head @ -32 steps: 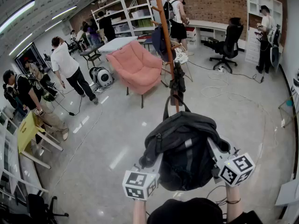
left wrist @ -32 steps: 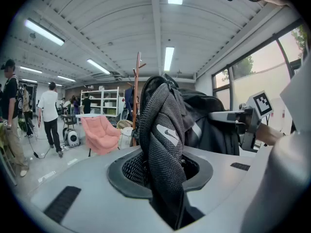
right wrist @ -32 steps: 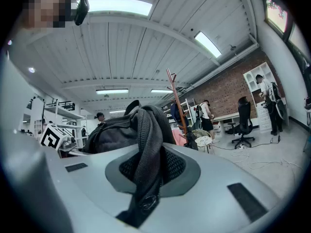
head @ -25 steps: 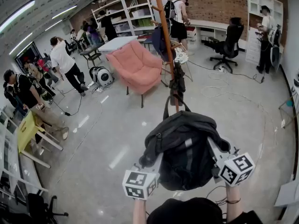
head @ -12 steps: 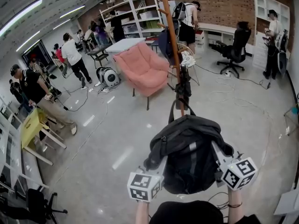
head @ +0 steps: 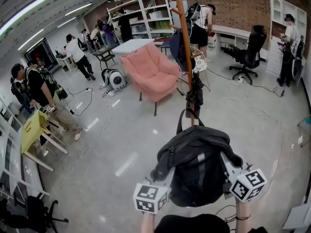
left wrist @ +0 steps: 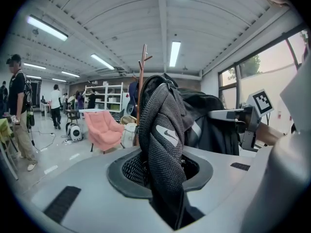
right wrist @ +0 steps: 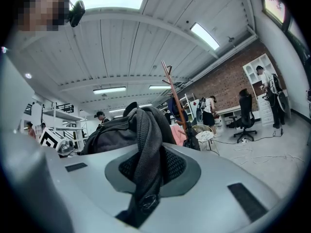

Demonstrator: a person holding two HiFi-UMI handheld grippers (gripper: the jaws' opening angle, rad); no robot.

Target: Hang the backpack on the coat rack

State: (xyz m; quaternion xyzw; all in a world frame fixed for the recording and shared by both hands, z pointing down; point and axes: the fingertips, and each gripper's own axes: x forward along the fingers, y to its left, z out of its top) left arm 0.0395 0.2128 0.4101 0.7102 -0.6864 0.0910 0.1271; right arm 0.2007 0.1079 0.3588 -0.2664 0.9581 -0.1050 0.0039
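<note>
Backpack [head: 197, 166] held out forward by left gripper [left wrist: 160, 166] and right gripper [right wrist: 148, 166], fingers clenched on its straps [left wrist: 163, 130].

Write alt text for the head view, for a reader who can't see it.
A black backpack is held up between two hand-held grippers, the left gripper and right gripper clamped on its sides, facing a wooden coat rack ahead. Beyond stand a pink armchair and several people in a brick-walled workshop.

Our two forearms [head: 147, 222] reach forward side by side. Our left claw [head: 164, 174] and right claw [head: 227, 165] each clamp a mesh strap [left wrist: 163, 130] of the black fabric backpack [head: 197, 164], holding it up.
</note>
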